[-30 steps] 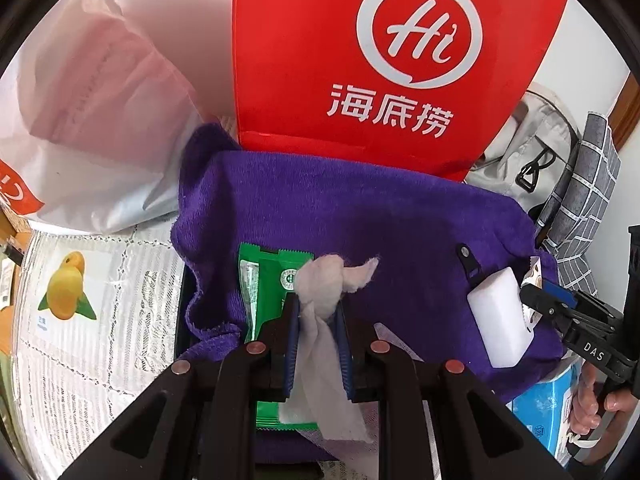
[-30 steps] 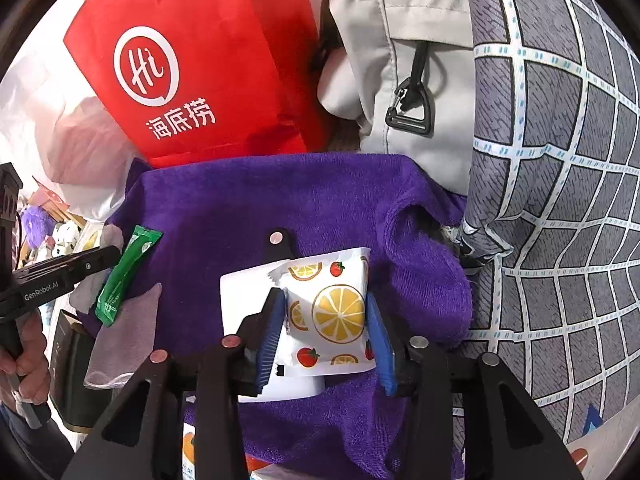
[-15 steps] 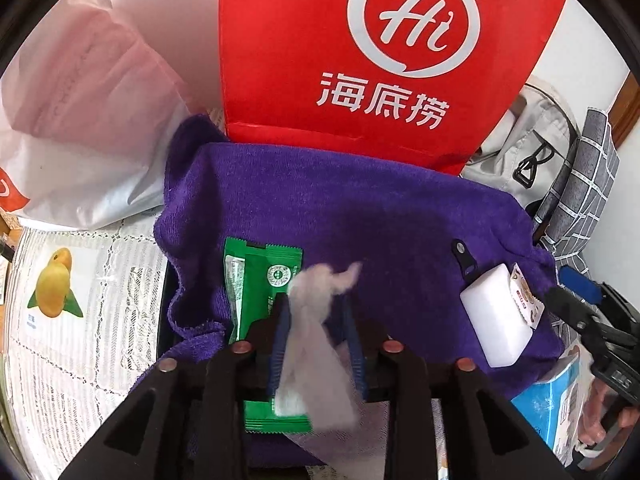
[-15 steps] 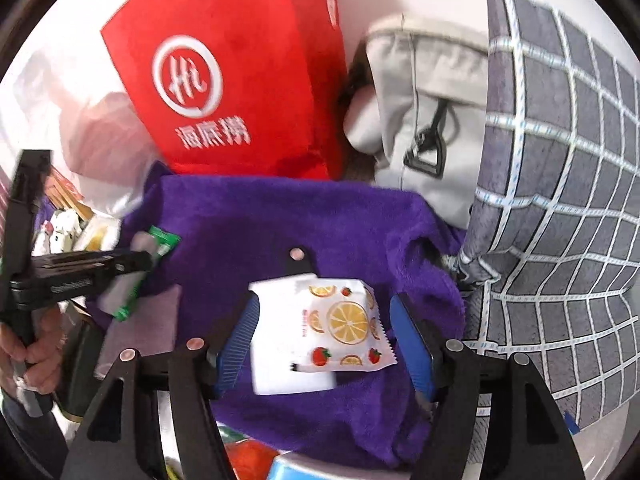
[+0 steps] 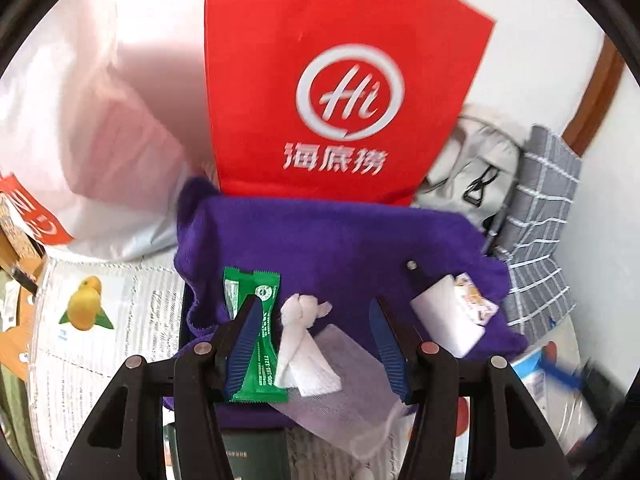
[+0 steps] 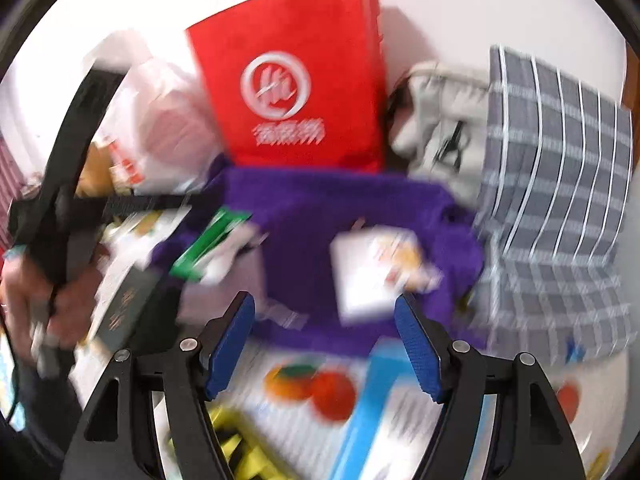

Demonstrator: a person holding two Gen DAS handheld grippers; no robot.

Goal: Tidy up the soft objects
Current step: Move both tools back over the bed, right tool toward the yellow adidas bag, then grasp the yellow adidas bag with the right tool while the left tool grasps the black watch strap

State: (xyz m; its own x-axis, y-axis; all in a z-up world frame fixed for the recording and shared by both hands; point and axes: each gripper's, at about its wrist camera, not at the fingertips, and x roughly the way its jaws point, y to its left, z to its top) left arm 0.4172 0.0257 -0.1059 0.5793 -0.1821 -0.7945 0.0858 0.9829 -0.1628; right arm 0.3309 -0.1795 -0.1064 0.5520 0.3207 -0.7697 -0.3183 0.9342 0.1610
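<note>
A red bag stands upright behind a purple towel spread flat, with a grey checked cloth at its right. On the towel lie a white sponge block with a fruit-printed packet on it, a green sachet and a crumpled white tissue. The left gripper has just been opening, its jaws apart around the tissue, pads clear. The right gripper (blurred) has also been opening and holds nothing.
</note>
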